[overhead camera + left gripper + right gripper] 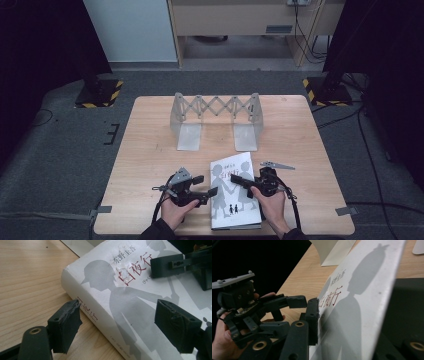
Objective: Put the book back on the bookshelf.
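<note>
A thick white book [234,202] with grey silhouettes and red title characters lies near the table's front edge. My left gripper [207,184] is open at the book's left side. In the left gripper view its jaws straddle the spine corner of the book [120,290] without touching it. My right gripper [243,181] comes in from the book's right edge. In the right gripper view one pad [312,315] presses on the cover of the book [352,302] and the other jaw sits dark behind its edge. The left gripper [294,312] shows beyond it, in a hand.
An expanding metal book rack [216,117] with two flat base plates stands at the middle back of the wooden table [150,150]. Bare wood lies between it and the book. Two black stands with striped bases [99,92] sit on the floor behind.
</note>
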The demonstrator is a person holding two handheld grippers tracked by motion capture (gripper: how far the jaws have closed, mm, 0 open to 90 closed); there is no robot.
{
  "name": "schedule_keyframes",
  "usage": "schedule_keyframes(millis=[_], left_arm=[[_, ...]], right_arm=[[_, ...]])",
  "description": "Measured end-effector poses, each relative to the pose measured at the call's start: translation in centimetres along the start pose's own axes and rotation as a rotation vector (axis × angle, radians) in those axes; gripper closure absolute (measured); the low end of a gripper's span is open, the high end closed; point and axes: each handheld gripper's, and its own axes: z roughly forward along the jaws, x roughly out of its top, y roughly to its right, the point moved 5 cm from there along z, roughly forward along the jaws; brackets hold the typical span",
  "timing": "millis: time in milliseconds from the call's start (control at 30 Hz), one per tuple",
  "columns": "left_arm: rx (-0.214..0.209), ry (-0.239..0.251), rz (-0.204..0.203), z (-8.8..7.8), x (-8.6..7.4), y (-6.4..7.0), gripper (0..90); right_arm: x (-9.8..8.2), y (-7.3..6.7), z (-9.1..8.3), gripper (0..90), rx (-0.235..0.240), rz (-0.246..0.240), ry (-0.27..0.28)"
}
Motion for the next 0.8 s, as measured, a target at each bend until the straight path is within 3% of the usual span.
schedule_keyframes(millis=[200,367,533,667,733,800], left_arm=[[-0.030,0.007,-0.009,0.1,0.1,0.2,19.4],[-0.057,0.021,-0.031,0.4,0.1,0.5,15.5],[-0.088,0.034,-0.025,0.5,0.3,0.7,10.9],[-0.126,0.016,-0.028,1.0,0.0,1.0,0.9],[-0.140,0.013,-0.034,1.1,-0.1,1.0,0.0],[-0.193,-0.003,-0.040,1.3,-0.3,1.3,0.0]], right_arm=[[0.5,-0.7,-0.5,80.6,0.035,-0.010,0.000],[0.9,-1.8,-1.0,81.8,0.060,-0.085,0.010],[1.3,-2.7,-1.7,82.6,0.081,-0.138,0.033],[1.4,-3.0,-2.0,82.9,0.106,-0.162,0.043],[1.4,-3.1,-2.1,82.9,0.113,-0.168,0.045],[1.4,-3.3,-2.2,83.0,0.140,-0.174,0.049]])
